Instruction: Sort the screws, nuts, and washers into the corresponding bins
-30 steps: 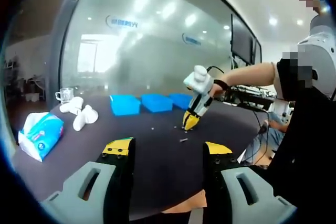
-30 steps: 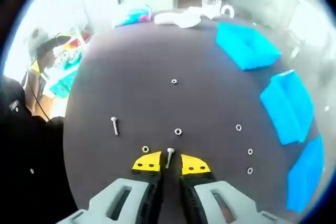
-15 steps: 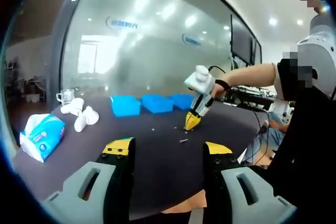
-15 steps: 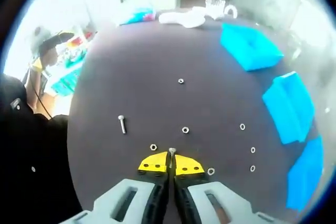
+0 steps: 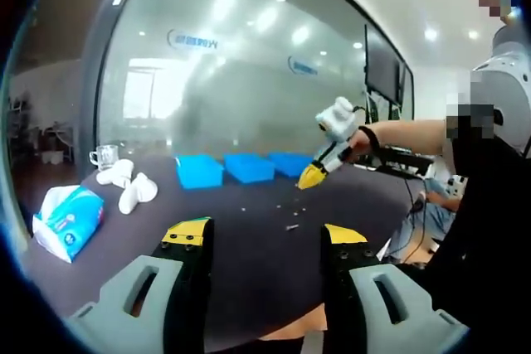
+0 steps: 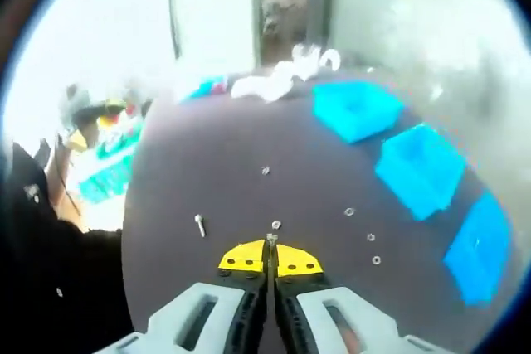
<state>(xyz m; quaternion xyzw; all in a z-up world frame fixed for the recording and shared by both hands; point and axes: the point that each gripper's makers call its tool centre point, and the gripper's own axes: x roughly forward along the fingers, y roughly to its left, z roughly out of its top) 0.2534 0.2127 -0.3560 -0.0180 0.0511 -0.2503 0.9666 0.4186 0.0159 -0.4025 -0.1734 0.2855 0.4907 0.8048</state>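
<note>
Right gripper (image 6: 270, 259) pinches a screw (image 6: 270, 242) upright between pressed-together tips — three blue bins (image 6: 419, 169) lie right in frame; left gripper (image 5: 264, 238) spread, idle.

The right gripper (image 6: 270, 259) has its jaws pressed together on a screw (image 6: 270, 240), so just the screw's head shows above the yellow tips; the shank is hidden between them. In the right gripper view the 3rd blue bin (image 6: 479, 248), at 4 o'clock, is blurred. Small fasteners (image 6: 371, 238) on the dark table (image 6: 216, 147) are too tiny to tell nuts from washers. In the left gripper view the specks (image 5: 291, 226) near 6 o'clock of the far gripper cannot be identified, and the white objects (image 5: 124, 181) at 9 o'clock are too blurred to name.
</note>
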